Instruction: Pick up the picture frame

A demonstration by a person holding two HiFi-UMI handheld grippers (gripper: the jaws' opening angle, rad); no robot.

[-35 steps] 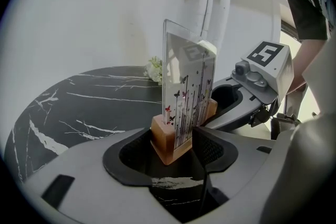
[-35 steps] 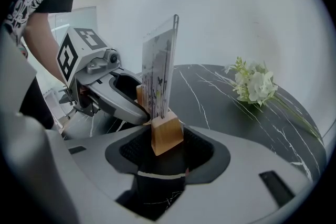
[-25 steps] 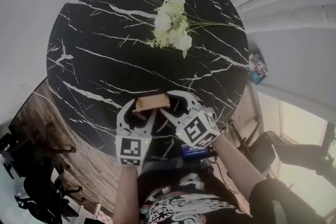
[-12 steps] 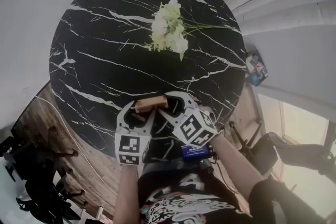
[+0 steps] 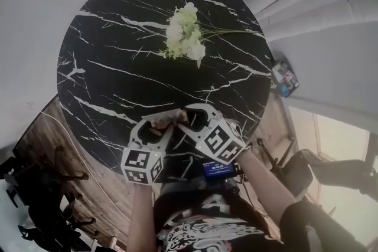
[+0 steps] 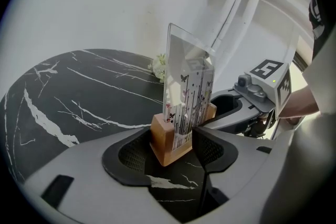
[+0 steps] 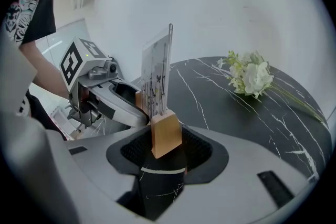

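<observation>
The picture frame is a clear panel printed with butterflies and lines, standing in a wooden block base. It is at the near edge of the round black marble table. My left gripper is shut on one end of the block, and the frame leans a little to the right in the left gripper view. My right gripper stands open around the other end of the block, with a gap on each side.
A bunch of white flowers lies on the far half of the table. Bare marble lies between the flowers and the frame. A wooden floor and dark chairs show at the lower left, beyond the table edge. The person's torso is close behind the grippers.
My left gripper has rolled, so its marker cube faces more sideways. The frame's wooden base has tipped with it. The right gripper has hardly moved.
</observation>
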